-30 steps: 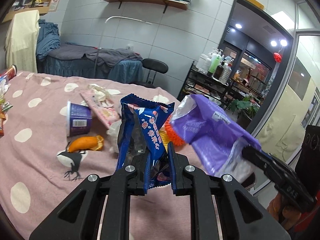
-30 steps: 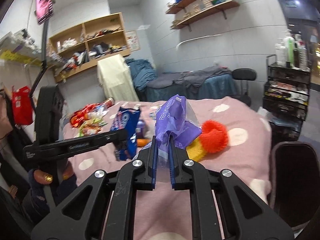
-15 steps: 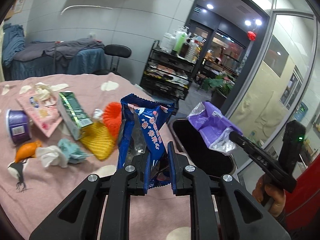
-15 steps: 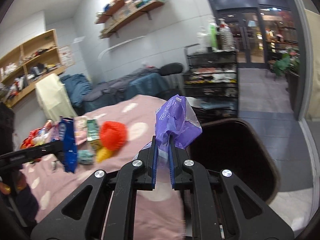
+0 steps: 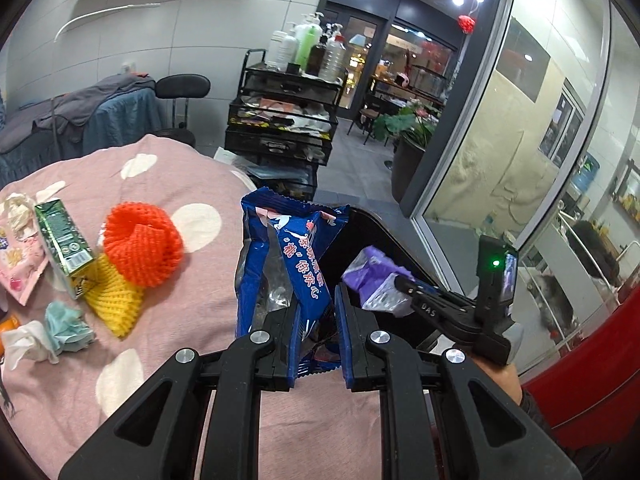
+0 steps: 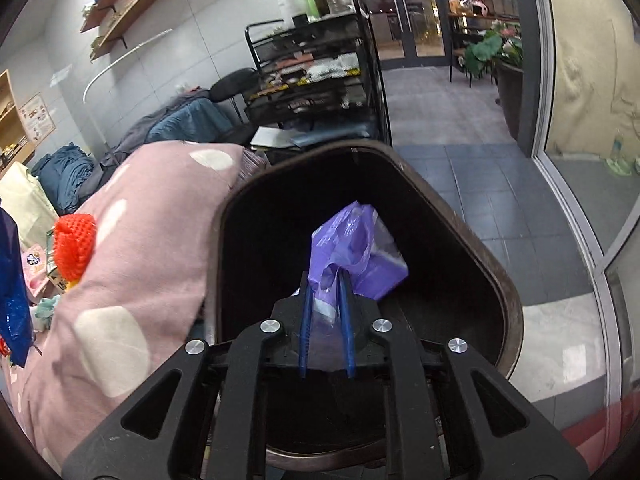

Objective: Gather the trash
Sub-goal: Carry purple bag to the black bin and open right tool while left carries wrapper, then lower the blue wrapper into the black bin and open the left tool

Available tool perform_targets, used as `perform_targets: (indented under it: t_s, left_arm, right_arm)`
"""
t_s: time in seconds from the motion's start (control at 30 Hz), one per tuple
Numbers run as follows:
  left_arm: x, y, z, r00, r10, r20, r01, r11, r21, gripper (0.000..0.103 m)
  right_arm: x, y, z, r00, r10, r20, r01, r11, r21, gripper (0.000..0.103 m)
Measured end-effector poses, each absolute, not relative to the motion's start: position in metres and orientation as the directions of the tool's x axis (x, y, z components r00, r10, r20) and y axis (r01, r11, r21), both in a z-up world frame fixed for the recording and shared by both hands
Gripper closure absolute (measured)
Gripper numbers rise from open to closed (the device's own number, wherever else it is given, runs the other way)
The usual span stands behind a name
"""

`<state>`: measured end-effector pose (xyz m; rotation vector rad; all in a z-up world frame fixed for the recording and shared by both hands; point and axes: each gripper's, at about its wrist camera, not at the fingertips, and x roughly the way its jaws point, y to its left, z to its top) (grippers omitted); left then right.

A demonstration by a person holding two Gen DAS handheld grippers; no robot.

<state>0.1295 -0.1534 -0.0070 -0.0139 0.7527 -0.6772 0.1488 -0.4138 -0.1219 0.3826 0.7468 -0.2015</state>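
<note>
Purple plastic bag pinched between the right gripper fingers, hanging over the open mouth of the dark bin, which stands just beside the pink spotted table cover. Right gripper points down into the bin. Blue snack wrapper clamped upright in the left gripper, held above the cover's edge near the bin. Orange foam net, yellow foam net, green carton and crumpled tissues lie on the cover, well left of the wrapper.
</note>
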Motion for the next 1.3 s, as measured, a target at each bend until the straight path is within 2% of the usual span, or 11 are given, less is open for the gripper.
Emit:
perform_targets:
  t_s: [0.07, 0.13, 0.17, 0.4, 0.47, 0.7, 1.23, 1.3]
  left_arm:
    - [0.134, -0.161, -0.011, 0.508, -0.578, -0.639, 0.57, 0.782, -0.254, 0.087]
    - [0.135, -0.167, -0.012, 0.498, -0.578, -0.647, 0.574, 0.779, -0.254, 0.087]
    - [0.136, -0.171, -0.011, 0.497, -0.576, -0.649, 0.576, 0.778, -0.25, 0.087]
    - [0.147, -0.202, -0.01, 0.452, -0.59, -0.669, 0.614, 0.75, -0.247, 0.087]
    - [0.15, -0.213, -0.012, 0.431, -0.592, -0.681, 0.625, 0.74, -0.248, 0.087]
    - [0.162, -0.249, -0.028, 0.348, -0.587, -0.731, 0.642, 0.718, -0.271, 0.087]
    - [0.175, -0.301, -0.054, 0.293, -0.519, -0.803, 0.666, 0.714, -0.218, 0.087]
    - [0.175, -0.306, -0.059, 0.289, -0.5, -0.816, 0.67, 0.714, -0.2, 0.083]
  right_arm:
    - [0.148, -0.416, -0.132, 0.704, -0.057, -0.708, 0.33, 0.909, 0.254, 0.07]
    - [0.143, -0.418, -0.137, 0.706, -0.064, -0.705, 0.346, 0.9, 0.265, 0.038]
    - [0.141, -0.42, -0.138, 0.709, -0.071, -0.701, 0.354, 0.896, 0.267, 0.035]
    - [0.119, -0.42, -0.123, 0.751, -0.1, -0.653, 0.366, 0.886, 0.285, 0.03]
    - [0.113, -0.422, -0.114, 0.761, -0.134, -0.635, 0.386, 0.879, 0.278, 0.023]
    - [0.091, -0.438, -0.088, 0.766, -0.263, -0.587, 0.482, 0.839, 0.254, 0.016]
    - [0.075, -0.466, -0.078, 0.74, -0.345, -0.577, 0.553, 0.801, 0.23, 0.015]
    - [0.074, -0.47, -0.078, 0.731, -0.359, -0.58, 0.568, 0.792, 0.226, 0.015]
